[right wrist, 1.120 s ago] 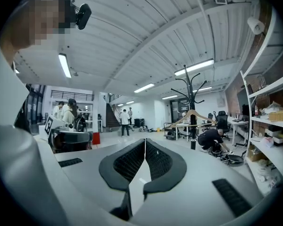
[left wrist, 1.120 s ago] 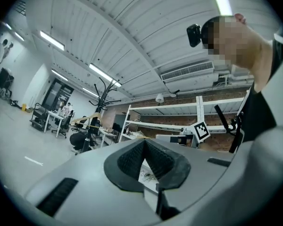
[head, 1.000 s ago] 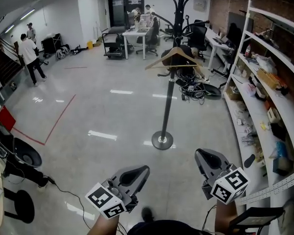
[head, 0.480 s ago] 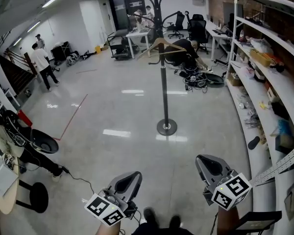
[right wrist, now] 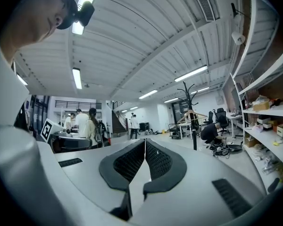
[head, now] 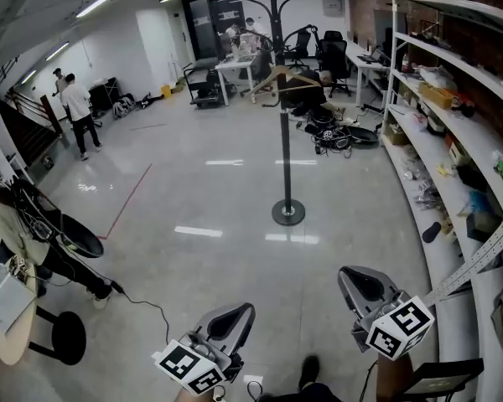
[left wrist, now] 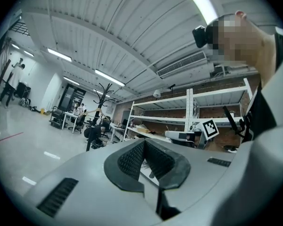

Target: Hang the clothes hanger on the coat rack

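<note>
The clothes hanger [head: 268, 77] hangs on a hook of the coat rack [head: 285, 141], high on its pole. The coat rack stands on the grey floor [head: 193, 191]. Both claws are well apart from it, on the near side. The left claw [head: 238, 311] is closed tight, with nothing between its jaws. The right claw [head: 360, 276] is closed too, and empty. A long shelf [head: 453, 86] stands right of the coat rack.
</note>
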